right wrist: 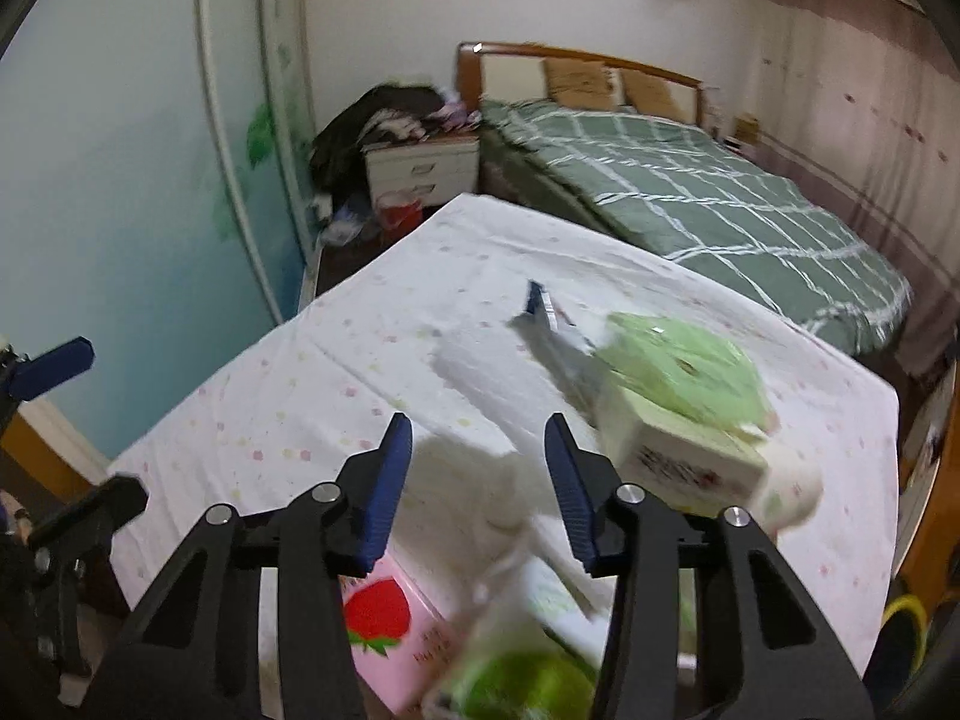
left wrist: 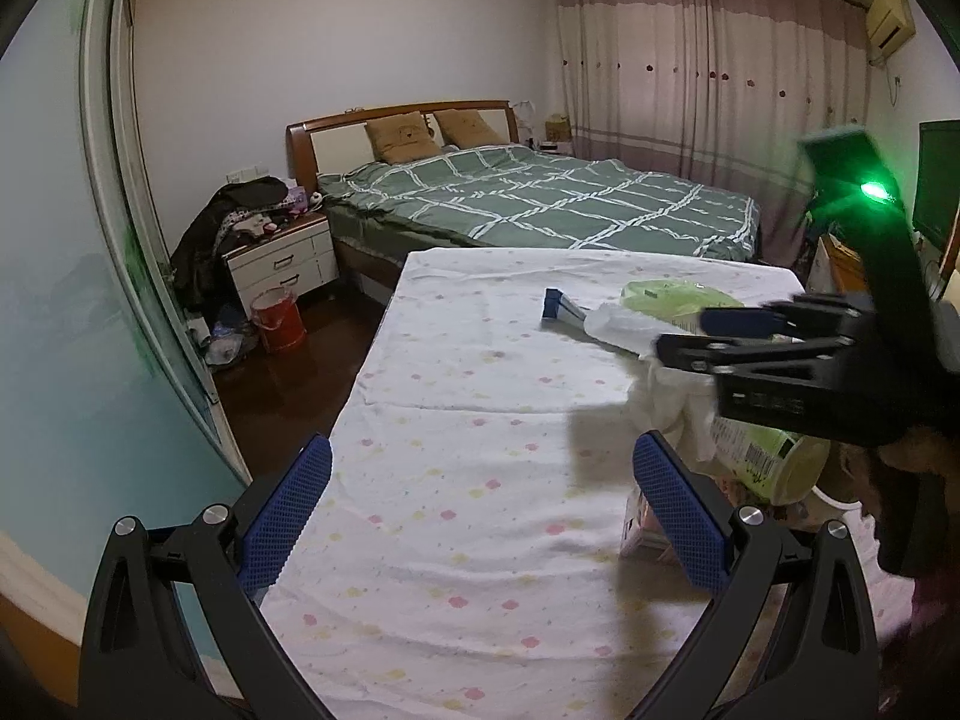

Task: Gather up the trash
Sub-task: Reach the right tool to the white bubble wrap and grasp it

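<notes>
Trash sits bunched on the right side of the table (left wrist: 456, 396), which is draped in a white floral cloth: a blue-and-white carton (left wrist: 561, 309) lying flat toward the far end, a green plastic bag (right wrist: 684, 369) beside it, a crumpled white tissue (left wrist: 666, 405), a pale-green cylindrical container (left wrist: 768, 456), and a pink strawberry-print box (right wrist: 393, 624) nearest the edge.

In the left wrist view, the left gripper (left wrist: 480, 516) hovers over bare cloth with its jaws spread wide and nothing between them. The right gripper (right wrist: 480, 483) is partly open and, in its own view, seems to grip nothing (motion blur makes that less than certain); seen from the left, its fingers (left wrist: 738, 321) reach over the tissue and the bag.

The pile is the likely trouble. With items touching and overlapping, a closing jaw could catch the loose bag or tissue along with a harder piece, dragging neighbours off the near edge. The cloth itself is slack and wrinkled, so a low approach might pinch fabric and shift everything resting on it. The cylinder, lying on its side, looks apt to roll if nudged.
</notes>
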